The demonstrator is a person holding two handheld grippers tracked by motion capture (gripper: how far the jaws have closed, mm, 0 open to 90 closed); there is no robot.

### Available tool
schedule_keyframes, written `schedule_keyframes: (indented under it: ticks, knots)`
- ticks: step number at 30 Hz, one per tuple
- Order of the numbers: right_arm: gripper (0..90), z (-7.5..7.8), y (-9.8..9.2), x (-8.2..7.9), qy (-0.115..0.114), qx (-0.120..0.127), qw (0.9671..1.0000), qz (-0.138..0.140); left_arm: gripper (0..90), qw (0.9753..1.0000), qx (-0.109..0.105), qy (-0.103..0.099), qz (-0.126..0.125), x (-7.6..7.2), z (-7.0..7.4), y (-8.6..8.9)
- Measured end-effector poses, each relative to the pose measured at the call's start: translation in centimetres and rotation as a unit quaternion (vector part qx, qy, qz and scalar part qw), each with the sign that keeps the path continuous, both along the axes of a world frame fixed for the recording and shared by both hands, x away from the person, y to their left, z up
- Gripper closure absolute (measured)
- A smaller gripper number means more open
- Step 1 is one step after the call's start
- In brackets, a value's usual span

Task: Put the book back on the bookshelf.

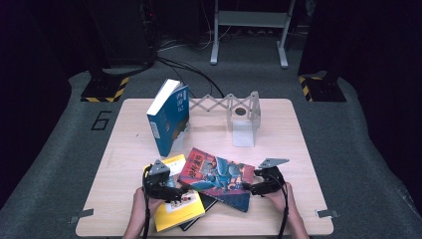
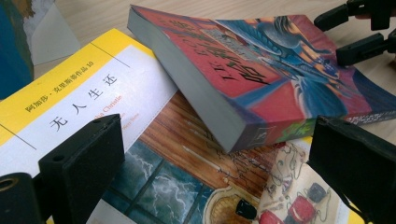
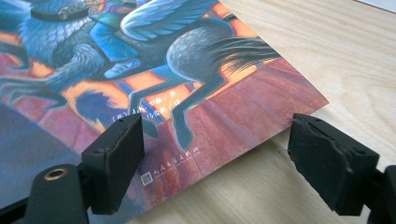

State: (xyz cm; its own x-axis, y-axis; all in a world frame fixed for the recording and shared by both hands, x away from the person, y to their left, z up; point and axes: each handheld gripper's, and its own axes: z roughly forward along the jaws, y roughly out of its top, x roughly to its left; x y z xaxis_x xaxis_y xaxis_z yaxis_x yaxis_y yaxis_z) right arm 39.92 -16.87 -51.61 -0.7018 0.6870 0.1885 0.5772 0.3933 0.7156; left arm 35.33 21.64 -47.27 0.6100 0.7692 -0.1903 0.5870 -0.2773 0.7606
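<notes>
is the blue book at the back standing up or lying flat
Standing up: the blue book rests on its bottom edge, leaning slightly, against the bookend rack.

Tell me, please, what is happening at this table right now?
A person works on a stack of books with two handheld grippers. The left gripper hovers open over the yellow book, on which the red book lies askew. The right gripper is open at the red book's near corner, not clamped. A blue book stands upright behind, near a white bookend.

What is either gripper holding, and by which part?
Nothing is held: the left gripper and right gripper are open, each at an end of the red book.
</notes>
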Motion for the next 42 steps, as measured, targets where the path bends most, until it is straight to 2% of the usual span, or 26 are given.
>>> schedule_keyframes:
  ticks: [3, 4, 8, 14, 18, 21, 22, 24, 25, 28, 31, 33, 36, 38, 40, 42]
  knots:
    - [18.5, 0.0, 0.3, -0.2, 0.004, 0.000, 1.0000, -0.003, 3.8, 1.0000, -0.007, 0.002, 0.001, 0.3, 0.0, 0.1]
    - [18.6, 0.0, 0.3, -0.3, 0.000, -0.001, 1.0000, 0.006, 4.3, 0.9999, -0.010, 0.000, 0.004, 0.4, -0.1, 0.1]
    - [18.8, 0.1, 0.6, -0.6, 0.006, 0.000, 0.9999, 0.011, 5.1, 0.9998, -0.017, 0.002, 0.010, 0.7, 0.1, 0.2]
    - [19.1, 0.1, 1.2, -1.1, 0.004, -0.002, 0.9999, 0.015, 6.8, 0.9997, -0.014, -0.006, 0.016, 1.3, 0.3, -0.1]
    - [19.5, 0.2, 1.4, -1.2, 0.011, 0.002, 0.9998, 0.019, 8.6, 0.9997, -0.014, -0.005, 0.018, 1.7, 0.3, -0.2]
    - [20.7, 0.2, 1.3, -1.1, 0.010, 0.005, 0.9997, 0.019, 13.7, 0.9996, -0.018, -0.003, 0.020, 1.8, 0.3, -0.1]
    - [20.8, 0.2, 1.1, -0.9, 0.017, 0.005, 0.9996, 0.021, 14.2, 0.9997, -0.011, -0.001, 0.020, 1.8, 0.2, -0.1]
    - [20.4, 0.2, 1.1, -0.7, 0.011, 0.005, 0.9996, 0.024, 14.3, 0.9998, -0.007, 0.001, 0.021, 1.9, 0.1, -0.1]
    - [20.1, 0.3, 1.1, -0.4, 0.017, 0.002, 0.9995, 0.025, 14.8, 0.9998, -0.007, 0.007, 0.019, 1.9, -0.1, -0.1]
    - [20.0, 0.4, 1.1, -0.2, 0.021, -0.002, 0.9996, 0.019, 15.6, 0.9997, -0.009, 0.002, 0.022, 1.9, -0.2, 0.0]
    - [19.5, 0.5, 1.1, 0.1, 0.019, -0.008, 0.9994, 0.027, 16.5, 0.9993, -0.018, -0.001, 0.033, 2.1, -0.2, -0.1]
    - [19.4, 0.5, 1.1, 0.1, 0.017, -0.010, 0.9995, 0.026, 17.3, 0.9994, -0.019, 0.000, 0.030, 2.1, -0.2, -0.1]
    - [19.5, 0.4, 1.3, -0.1, 0.011, -0.012, 0.9997, 0.018, 17.8, 0.9989, -0.033, 0.008, 0.033, 2.3, -0.2, -0.4]
    - [19.5, 0.4, 1.3, -0.2, 0.008, -0.009, 0.9998, 0.015, 18.0, 0.9991, -0.029, 0.007, 0.032, 2.4, -0.1, -0.4]
    - [19.7, 0.5, 1.4, -0.2, 0.003, -0.016, 0.9995, 0.027, 17.4, 0.9991, -0.026, 0.008, 0.033, 2.5, 0.0, -0.4]
    - [19.6, 0.5, 1.6, -0.3, 0.000, -0.016, 0.9996, 0.022, 16.1, 0.9990, -0.026, 0.009, 0.037, 2.6, 0.0, -0.5]
